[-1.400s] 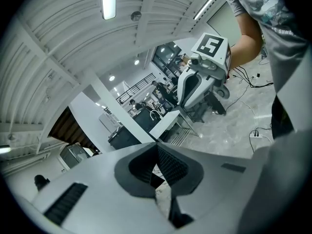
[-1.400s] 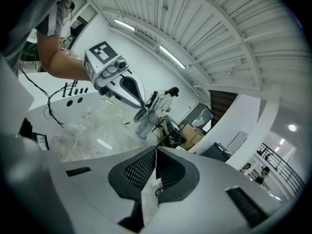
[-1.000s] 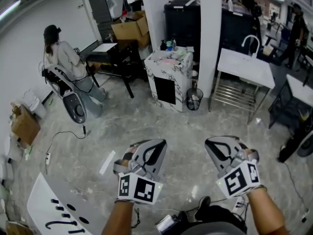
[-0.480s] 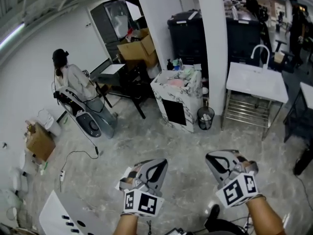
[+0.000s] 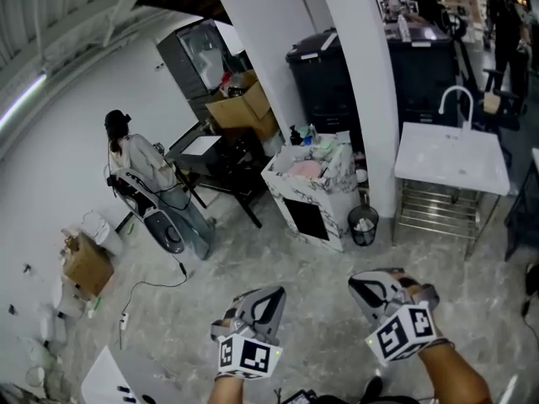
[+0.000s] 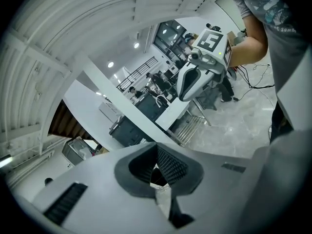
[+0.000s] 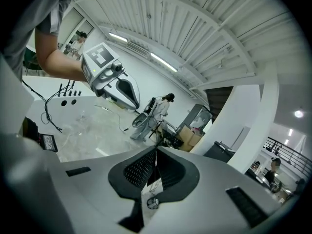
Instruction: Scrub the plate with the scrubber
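Note:
No plate or scrubber shows in any view. In the head view both grippers are held side by side above a marbled grey floor, pointing toward the far side of the room. My left gripper (image 5: 271, 295) has its jaws together with nothing between them, as its own view (image 6: 156, 149) also shows. My right gripper (image 5: 360, 284) is shut and empty too (image 7: 156, 151). Each gripper also appears in the other's view: the right gripper (image 6: 184, 92) and the left gripper (image 7: 135, 103).
Ahead stand a marbled white cabinet (image 5: 313, 194), a small waste bin (image 5: 364, 224), a white pillar (image 5: 354, 82) and a white sink table (image 5: 450, 160) with a faucet. A person (image 5: 139, 165) sits at a desk on the left. A cable (image 5: 156, 286) lies on the floor.
Both grippers have sunk toward the bottom of the head view, still side by side and shut. The room has shifted in the frame as the person moves across the floor.

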Demonstrator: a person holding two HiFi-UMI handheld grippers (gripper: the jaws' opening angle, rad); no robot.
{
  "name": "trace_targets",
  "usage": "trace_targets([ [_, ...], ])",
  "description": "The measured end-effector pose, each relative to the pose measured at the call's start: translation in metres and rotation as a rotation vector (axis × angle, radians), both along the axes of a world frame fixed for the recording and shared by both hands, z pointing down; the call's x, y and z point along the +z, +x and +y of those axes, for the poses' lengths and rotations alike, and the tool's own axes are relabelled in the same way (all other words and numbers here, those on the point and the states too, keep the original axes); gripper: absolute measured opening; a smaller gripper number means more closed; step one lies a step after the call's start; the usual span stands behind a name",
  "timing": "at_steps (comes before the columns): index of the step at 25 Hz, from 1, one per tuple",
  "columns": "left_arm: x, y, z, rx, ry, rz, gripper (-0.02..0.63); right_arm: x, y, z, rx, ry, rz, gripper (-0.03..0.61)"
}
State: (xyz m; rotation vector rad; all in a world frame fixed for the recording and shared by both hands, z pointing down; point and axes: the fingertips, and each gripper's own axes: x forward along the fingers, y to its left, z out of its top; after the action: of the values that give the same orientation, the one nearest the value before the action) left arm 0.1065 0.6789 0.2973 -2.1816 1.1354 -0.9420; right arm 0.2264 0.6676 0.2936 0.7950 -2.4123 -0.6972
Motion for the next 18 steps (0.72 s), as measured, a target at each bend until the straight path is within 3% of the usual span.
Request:
trace_targets([
  [9,-0.005,0.022,-0.054,-0.004,0.008,-0.010,0.002,-0.011,0.027,-0.050,0.006,0.011,-0.020,0.032],
  [18,0.011,0.018,-0.137,0.020,-0.004,0.015,0.002,0.008,0.024,-0.130,0.040,-0.017,0.018,0.032],
])
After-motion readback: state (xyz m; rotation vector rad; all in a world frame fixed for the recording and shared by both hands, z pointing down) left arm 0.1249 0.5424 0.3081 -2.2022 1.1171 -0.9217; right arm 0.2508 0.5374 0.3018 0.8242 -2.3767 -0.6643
